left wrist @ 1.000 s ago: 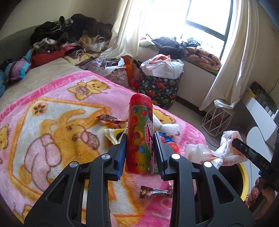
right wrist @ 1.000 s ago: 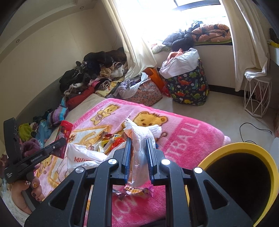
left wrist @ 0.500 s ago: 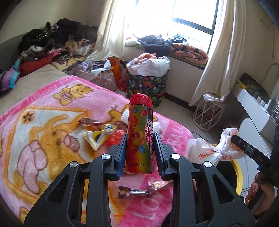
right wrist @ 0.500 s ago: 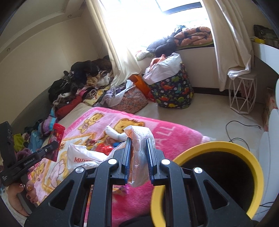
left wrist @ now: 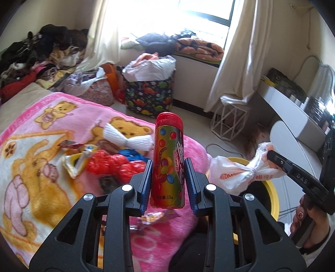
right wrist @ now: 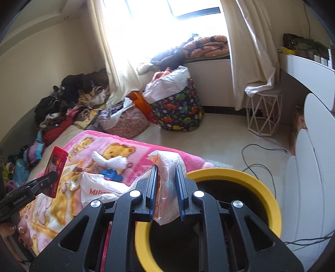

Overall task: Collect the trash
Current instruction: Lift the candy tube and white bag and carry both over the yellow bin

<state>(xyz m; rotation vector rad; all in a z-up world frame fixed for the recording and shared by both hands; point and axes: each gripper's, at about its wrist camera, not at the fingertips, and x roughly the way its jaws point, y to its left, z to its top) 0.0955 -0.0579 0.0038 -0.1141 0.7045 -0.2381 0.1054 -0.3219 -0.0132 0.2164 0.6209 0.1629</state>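
Above blanket [left wrist: 52, 146], left hand-held gripper [left wrist: 168, 184] clamps candy tube [left wrist: 168, 163].

Blown-out window [left wrist: 167, 12] glare (daylight), fisheye-warped edges, dark corners, slight motion blur

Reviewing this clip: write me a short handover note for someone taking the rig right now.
Left claw: shut on the candy tube, held upright above the pink blanket.
Right claw: shut on the white plastic bag, which hangs at the near rim of the yellow bin.
Done: both items are picked up; neither is in the bin yet.
Left: drop the bag into the bin, then bring the tube over and drop it too. Still on the blanket: a red crumpled wrapper, a blue scrap, a yellow packet, a candy wrapper near the front edge and a white bow-shaped piece; judge whether that one is trash.
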